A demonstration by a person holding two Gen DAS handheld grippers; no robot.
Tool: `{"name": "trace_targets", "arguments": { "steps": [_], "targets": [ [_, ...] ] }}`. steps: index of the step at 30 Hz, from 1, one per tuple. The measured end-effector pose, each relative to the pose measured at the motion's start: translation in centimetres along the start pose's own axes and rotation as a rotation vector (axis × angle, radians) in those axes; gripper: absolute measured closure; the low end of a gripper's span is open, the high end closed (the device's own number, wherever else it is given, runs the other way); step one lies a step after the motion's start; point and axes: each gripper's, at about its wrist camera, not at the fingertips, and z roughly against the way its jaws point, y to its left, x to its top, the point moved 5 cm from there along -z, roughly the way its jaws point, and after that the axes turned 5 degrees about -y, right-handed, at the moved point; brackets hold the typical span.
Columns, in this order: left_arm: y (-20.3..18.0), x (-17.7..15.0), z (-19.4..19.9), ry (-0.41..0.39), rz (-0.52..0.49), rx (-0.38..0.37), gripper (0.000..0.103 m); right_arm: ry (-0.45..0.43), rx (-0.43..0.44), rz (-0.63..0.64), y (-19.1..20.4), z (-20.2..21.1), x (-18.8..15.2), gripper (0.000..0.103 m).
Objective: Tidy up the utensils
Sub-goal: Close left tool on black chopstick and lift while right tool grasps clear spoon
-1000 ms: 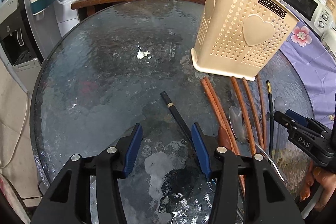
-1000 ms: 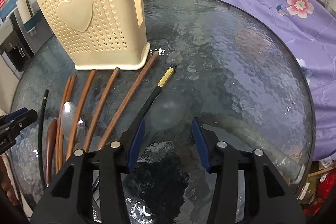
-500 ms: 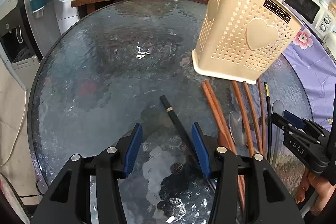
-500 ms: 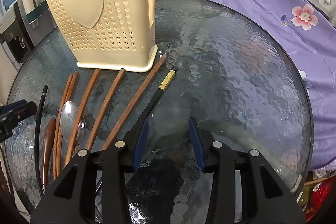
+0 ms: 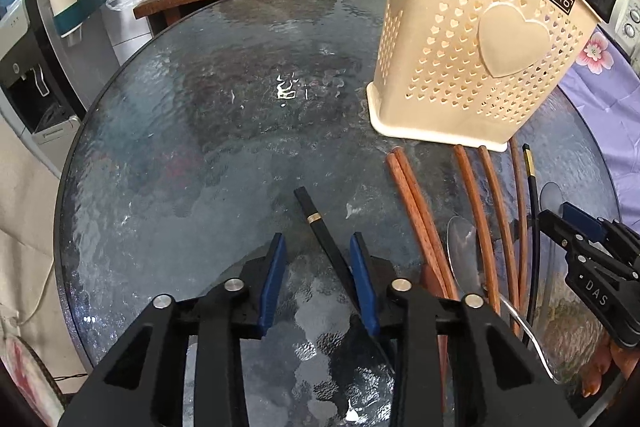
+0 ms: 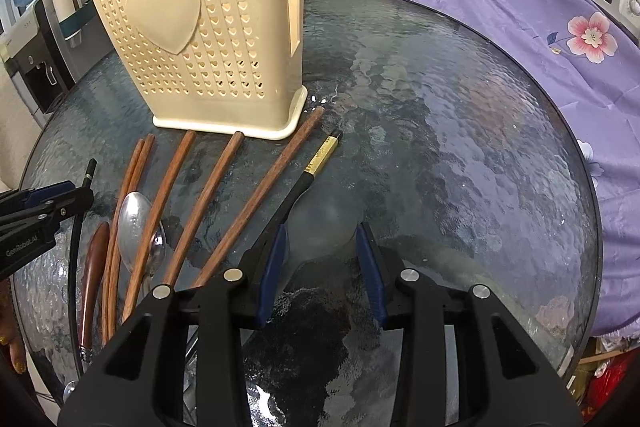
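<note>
Just short of the cream utensil basket (image 5: 472, 39), a black chopstick (image 5: 324, 239) lies flat on the glass table (image 5: 200, 147), its length running away between the left gripper (image 5: 318, 247)'s just-narrowing jaws, still apart, nearer than the right gripper (image 5: 560, 219).

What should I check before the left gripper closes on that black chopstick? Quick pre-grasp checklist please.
1. Black chopstick between the left gripper pads: ok, though it runs nearer the right-hand pad.
2. Pads pressing the chopstick: not ok; the jaws have just been closing, with a gap left on both sides.
3. Neighbours out of the closing path: ok; the brown chopsticks and the spoon lie outside the pads.
4. Right gripper out of the way: ok; open over bare glass table.
5. Cream holder upright to receive: ok.
6. Holder interior free: cannot tell.
</note>
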Motion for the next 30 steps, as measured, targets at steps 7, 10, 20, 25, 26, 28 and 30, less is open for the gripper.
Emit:
{"name": "trace_targets", "arguments": {
  "steps": [7,10,20,25,26,28,30],
  "targets": [
    [-1.0,0.5,-0.5,0.008,-0.004,0.004,0.088,-0.01,0.007,0.01,0.0,-0.4,0.3,0.066],
    [-0.9,0.7,-0.6,0.004,0.013,-0.003,0.09,-0.018,0.01,0.008,-0.1,-0.5,0.4,0.066],
    [-0.6,1.1,-0.6,-0.026,0.101,-0.066,0.095,-0.064,0.037,-0.02,-0.8,-0.1,0.2,0.067],
    [-1.0,1.9,0.9,-0.079,0.111,-0.094,0.096,-0.142,0.058,-0.019,-1.3,1.7,1.0,0.067],
    [-1.1,2.1,1.3,-0.088,0.111,-0.097,0.096,-0.158,0.063,-0.019,-1.4,2.1,1.1,0.067],
    [-1.4,2.5,2.0,-0.11,0.108,-0.104,0.096,-0.187,0.074,-0.022,-1.5,3.0,1.4,0.067],
    [-1.6,2.8,2.7,-0.129,0.103,-0.111,0.096,-0.216,0.084,-0.021,-1.5,3.9,1.6,0.067]
  ]
}}
